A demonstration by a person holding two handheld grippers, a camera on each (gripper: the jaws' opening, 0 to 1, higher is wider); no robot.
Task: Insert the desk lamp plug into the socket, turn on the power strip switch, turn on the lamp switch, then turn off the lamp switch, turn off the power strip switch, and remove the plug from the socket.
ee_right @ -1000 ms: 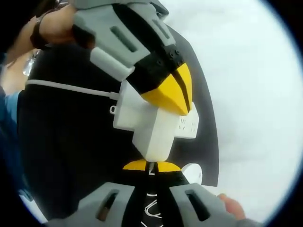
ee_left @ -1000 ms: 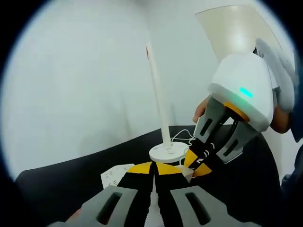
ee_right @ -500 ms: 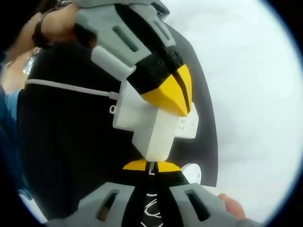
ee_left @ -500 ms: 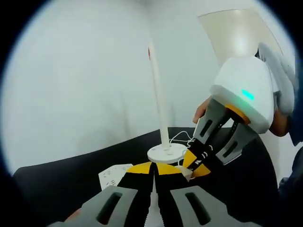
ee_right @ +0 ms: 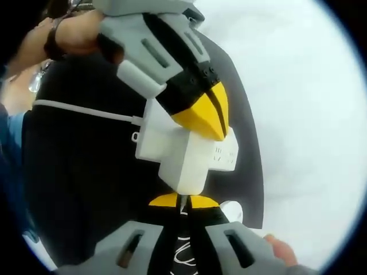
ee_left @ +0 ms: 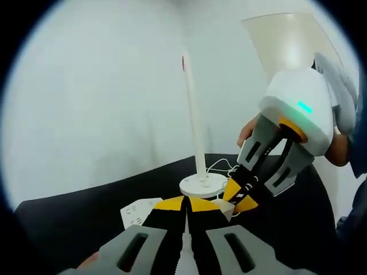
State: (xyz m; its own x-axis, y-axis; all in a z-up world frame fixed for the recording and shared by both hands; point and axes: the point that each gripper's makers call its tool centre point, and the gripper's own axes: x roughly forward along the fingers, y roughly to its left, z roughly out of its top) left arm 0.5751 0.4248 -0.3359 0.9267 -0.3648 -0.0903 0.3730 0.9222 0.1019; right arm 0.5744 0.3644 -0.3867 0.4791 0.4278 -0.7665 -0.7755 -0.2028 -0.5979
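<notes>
Left gripper (ee_right: 200,112) jaws pressed together, tips on the power strip (ee_right: 172,152). Right gripper (ee_right: 183,201) pinches the plug (ee_right: 186,169). Lamp base (ee_left: 203,185) sits on the black table (ee_left: 86,212).

Plain test bench — black table (ee_left: 86,212) against bare white wall (ee_left: 103,91).
</notes>
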